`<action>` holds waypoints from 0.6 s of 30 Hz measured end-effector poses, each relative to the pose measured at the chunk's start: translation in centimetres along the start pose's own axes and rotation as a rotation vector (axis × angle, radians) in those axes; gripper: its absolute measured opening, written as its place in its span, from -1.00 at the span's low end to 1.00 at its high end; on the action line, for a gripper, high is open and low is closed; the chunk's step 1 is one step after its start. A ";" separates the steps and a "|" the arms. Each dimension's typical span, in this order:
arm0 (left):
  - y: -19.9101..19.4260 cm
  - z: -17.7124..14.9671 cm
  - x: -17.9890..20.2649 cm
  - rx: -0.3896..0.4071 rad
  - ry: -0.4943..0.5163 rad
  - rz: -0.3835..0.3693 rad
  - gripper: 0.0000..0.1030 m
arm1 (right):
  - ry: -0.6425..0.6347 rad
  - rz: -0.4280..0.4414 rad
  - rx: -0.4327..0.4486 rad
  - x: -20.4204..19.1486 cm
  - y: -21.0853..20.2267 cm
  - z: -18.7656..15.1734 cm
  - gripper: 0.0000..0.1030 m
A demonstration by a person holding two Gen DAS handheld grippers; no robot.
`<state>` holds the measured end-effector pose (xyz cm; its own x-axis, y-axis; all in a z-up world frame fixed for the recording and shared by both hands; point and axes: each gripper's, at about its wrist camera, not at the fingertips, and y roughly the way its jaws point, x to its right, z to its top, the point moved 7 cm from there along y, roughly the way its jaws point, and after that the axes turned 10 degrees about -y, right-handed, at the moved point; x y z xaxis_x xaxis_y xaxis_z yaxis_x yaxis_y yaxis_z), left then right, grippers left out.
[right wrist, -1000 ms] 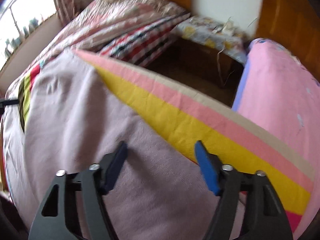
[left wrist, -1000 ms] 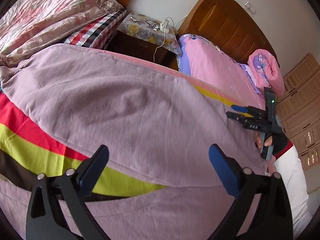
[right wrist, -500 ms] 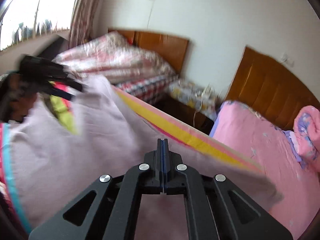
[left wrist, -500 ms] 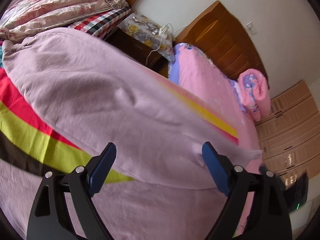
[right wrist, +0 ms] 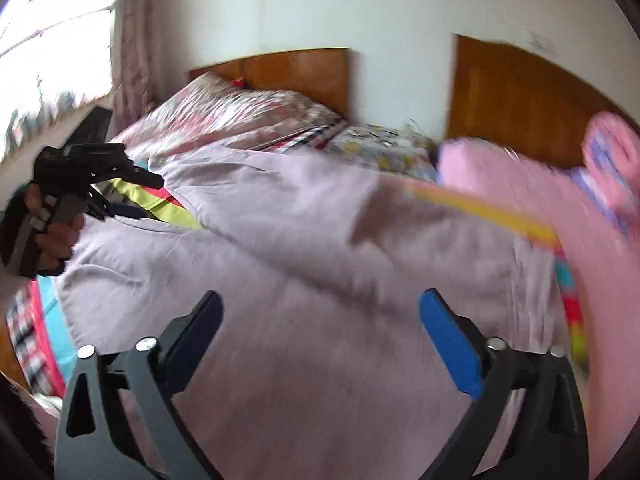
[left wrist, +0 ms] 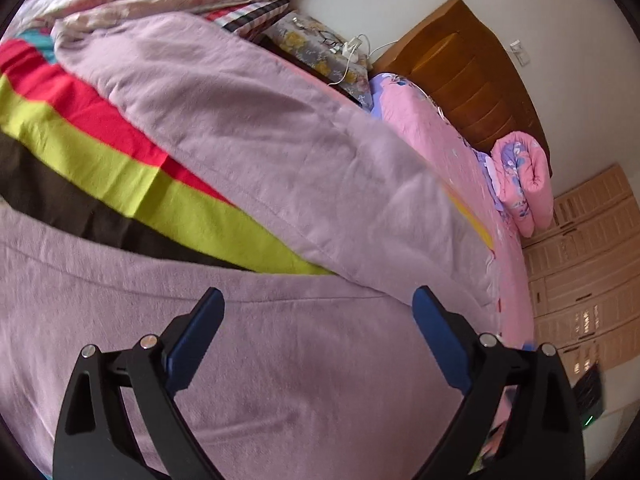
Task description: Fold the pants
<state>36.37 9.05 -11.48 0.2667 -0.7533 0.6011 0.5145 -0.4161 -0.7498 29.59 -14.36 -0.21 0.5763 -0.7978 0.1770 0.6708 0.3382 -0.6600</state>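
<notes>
The lilac pants (left wrist: 280,168) lie spread on the striped bedsheet (left wrist: 120,168), one leg reaching toward 10 o'clock. The left gripper (left wrist: 316,340) and right gripper (right wrist: 320,336) both stand wide apart, holding nothing, above the cloth.

Count: 1 pr pants (left wrist: 280,152), lilac, 2 legs visible. 2 grippers: left gripper (left wrist: 316,336) and right gripper (right wrist: 320,336), 2 fingers ea., both spread w/ nothing between. 1 striped sheet (left wrist: 100,152). 2 wooden headboards (right wrist: 296,72). 1 pink rolled quilt (left wrist: 524,176). 1 nightstand (left wrist: 320,52) btwn beds. 1 window (right wrist: 52,52).
</notes>
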 end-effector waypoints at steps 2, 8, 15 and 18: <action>0.2 0.3 0.3 0.007 0.023 0.015 0.85 | -0.065 0.046 -0.030 0.8 3.3 2.7 0.81; 2.5 1.0 2.6 -0.016 0.121 0.054 0.85 | -0.055 0.125 -0.170 8.4 14.8 5.1 0.61; 5.3 3.2 5.3 -0.024 0.190 0.052 0.85 | -0.044 0.229 -0.302 13.4 22.5 2.3 0.35; 7.2 4.2 5.5 -0.039 0.187 0.051 0.85 | -0.073 0.248 -0.273 13.3 21.9 2.5 -0.30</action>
<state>44.95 4.05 -12.36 0.1342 -0.8539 0.5029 0.4709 -0.3916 -0.7905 53.06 -16.31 -10.47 0.7438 -0.6676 0.0327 0.3636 0.3631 -0.8579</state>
